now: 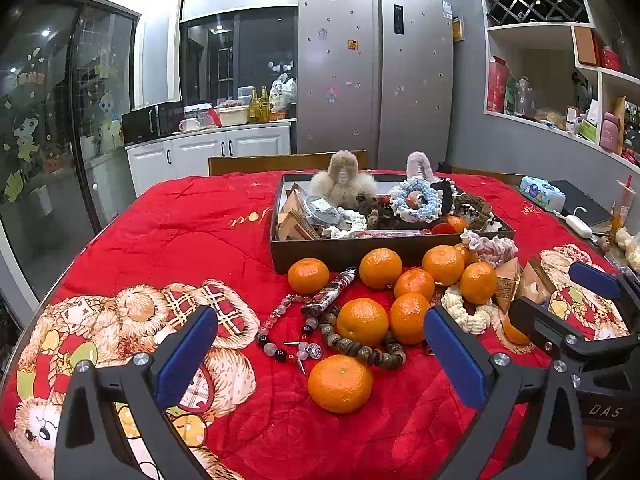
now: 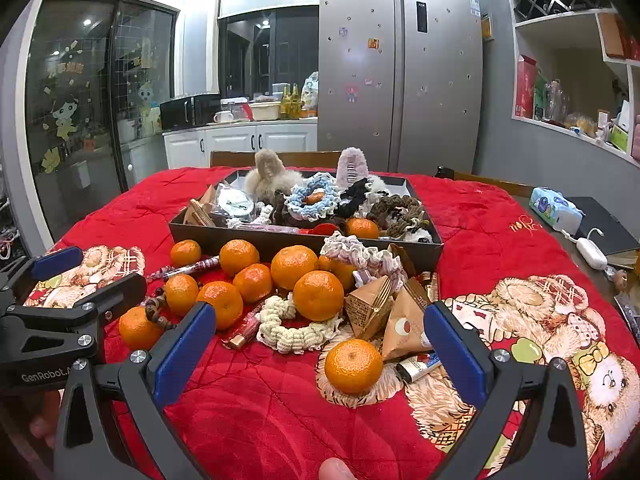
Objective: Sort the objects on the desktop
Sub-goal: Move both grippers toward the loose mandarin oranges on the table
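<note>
Several oranges lie on the red cloth in front of a dark tray (image 1: 280, 258) (image 2: 176, 232) filled with scrunchies, plush clips and packets. My left gripper (image 1: 320, 354) is open and empty; the nearest orange (image 1: 340, 383) lies between its blue pads. Beaded bracelets (image 1: 362, 350) and a candy stick (image 1: 330, 292) lie just beyond. My right gripper (image 2: 320, 348) is open and empty; an orange (image 2: 353, 366) sits between its pads, with a cream scrunchie (image 2: 294, 330), brown paper packets (image 2: 370, 308) and a lighter (image 2: 418, 368) close by. Each gripper shows at the edge of the other's view.
A chair back (image 1: 256, 162) stands behind the table. At the right table edge lie a tissue pack (image 2: 556, 206), a white charger (image 2: 590, 252) and a dark notebook (image 2: 604, 226). A fridge (image 1: 372, 72) and a kitchen counter stand beyond.
</note>
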`<state>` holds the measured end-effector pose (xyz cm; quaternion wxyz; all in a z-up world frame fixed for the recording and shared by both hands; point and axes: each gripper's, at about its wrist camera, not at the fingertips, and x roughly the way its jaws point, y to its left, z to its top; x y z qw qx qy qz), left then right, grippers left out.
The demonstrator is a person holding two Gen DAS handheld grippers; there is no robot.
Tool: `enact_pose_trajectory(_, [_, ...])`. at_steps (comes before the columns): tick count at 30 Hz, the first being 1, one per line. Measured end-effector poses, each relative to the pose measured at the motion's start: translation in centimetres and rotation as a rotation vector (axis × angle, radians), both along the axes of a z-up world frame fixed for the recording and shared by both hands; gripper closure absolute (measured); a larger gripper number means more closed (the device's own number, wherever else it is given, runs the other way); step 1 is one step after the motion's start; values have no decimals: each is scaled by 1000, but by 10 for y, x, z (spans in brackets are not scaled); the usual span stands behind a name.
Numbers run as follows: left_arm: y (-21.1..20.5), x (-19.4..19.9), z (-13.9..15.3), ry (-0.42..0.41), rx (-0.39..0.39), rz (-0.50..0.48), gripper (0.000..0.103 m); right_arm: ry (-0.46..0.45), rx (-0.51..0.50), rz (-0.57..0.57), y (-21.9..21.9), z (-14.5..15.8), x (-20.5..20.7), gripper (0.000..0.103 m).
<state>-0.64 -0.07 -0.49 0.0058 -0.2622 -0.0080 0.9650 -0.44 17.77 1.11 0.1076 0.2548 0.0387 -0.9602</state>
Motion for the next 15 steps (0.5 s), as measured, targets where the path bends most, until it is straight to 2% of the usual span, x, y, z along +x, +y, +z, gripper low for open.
enact_pose_trajectory(10, [1,-2,-1,-21,12,-20,0,-22,-7,3,1,-2,-1,0])
enact_pose_trajectory(15, [-1,-5,-4,-66,37,-38,0,-39,-10,8,1,-3,-2,0])
